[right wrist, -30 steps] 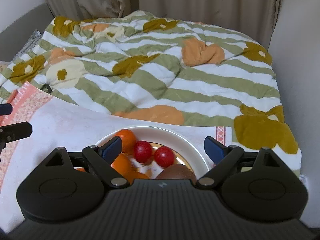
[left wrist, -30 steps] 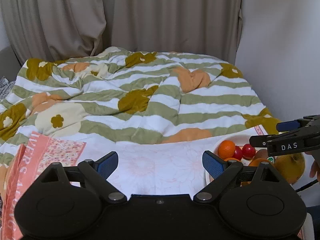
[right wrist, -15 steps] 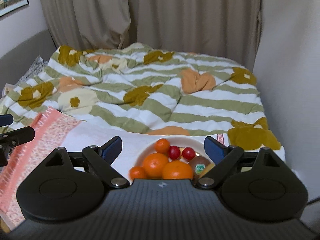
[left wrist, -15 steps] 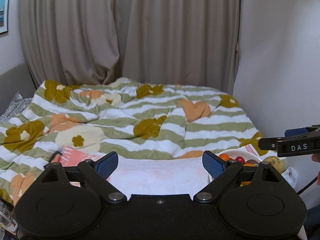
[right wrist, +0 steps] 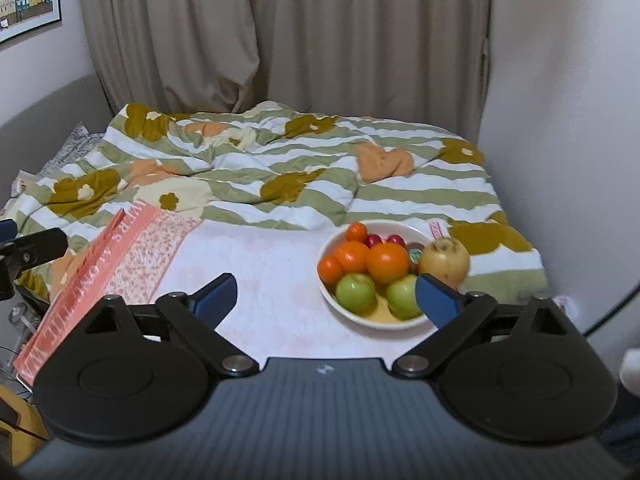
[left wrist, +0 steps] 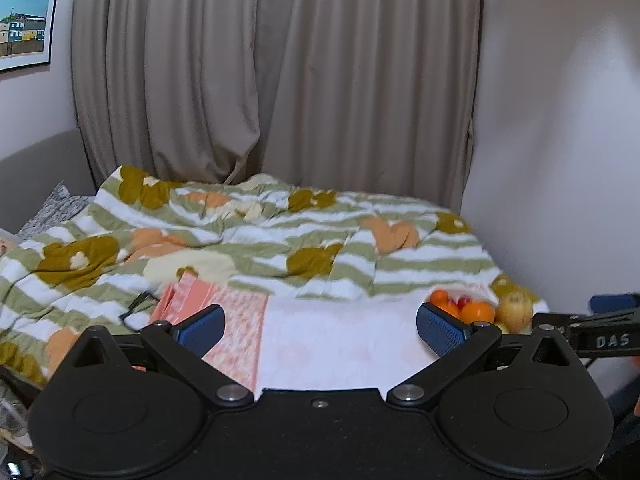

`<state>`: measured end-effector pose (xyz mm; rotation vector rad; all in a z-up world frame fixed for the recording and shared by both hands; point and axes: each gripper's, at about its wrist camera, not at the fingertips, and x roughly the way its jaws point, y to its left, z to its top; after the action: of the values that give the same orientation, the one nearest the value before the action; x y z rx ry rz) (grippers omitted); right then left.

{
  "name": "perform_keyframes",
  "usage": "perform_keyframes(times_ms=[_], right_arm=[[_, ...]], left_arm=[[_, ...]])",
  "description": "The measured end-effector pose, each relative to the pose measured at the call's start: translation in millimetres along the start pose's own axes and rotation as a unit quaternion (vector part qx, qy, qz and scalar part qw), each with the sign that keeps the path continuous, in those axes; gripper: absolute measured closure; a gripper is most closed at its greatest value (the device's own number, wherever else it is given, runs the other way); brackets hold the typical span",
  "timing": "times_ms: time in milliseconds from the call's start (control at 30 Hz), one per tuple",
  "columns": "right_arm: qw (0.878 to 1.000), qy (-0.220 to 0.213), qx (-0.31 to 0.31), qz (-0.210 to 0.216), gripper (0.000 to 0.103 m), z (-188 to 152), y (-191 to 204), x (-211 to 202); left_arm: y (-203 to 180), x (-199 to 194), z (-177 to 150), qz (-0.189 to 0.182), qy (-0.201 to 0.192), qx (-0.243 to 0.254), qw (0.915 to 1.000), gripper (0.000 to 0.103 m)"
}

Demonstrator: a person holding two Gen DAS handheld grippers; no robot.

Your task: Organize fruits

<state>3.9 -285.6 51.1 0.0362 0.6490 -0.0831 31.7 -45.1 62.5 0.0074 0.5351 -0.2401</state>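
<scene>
A white bowl sits on a pale cloth at the bed's near right. It holds oranges, two green apples, small red fruits and a kiwi. A yellow apple leans at its right rim. My right gripper is open and empty, held back from the bowl, its right finger overlapping one green apple. My left gripper hangs over the cloth to the left; its jaws are opening with nothing between them. In the left wrist view the oranges show at the right.
A striped flowered quilt covers the bed behind the cloth. A pink patterned book lies at the cloth's left edge. A wall stands close on the right, curtains at the back. A yellow object sits at lower left.
Both grippers have pulled back and risen away from the bed. The whole bowl has come into the right wrist view. The left jaws stand a little wider.
</scene>
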Motion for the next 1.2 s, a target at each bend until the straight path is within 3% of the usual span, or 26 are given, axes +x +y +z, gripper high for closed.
perform_keyframes(times_ms=[333, 1200], right_arm=[[1.0, 0.016, 0.021, -0.014, 0.0, -36, 5, -25], [0.999, 0.025, 0.029, -0.024, 0.0, -44, 10, -27]], left_arm=[[9, -21, -31, 0.005, 0.034, 0.003, 0.9994, 0.0], [13, -24, -33, 0.007, 0.036, 0.007, 0.9993, 0.0]])
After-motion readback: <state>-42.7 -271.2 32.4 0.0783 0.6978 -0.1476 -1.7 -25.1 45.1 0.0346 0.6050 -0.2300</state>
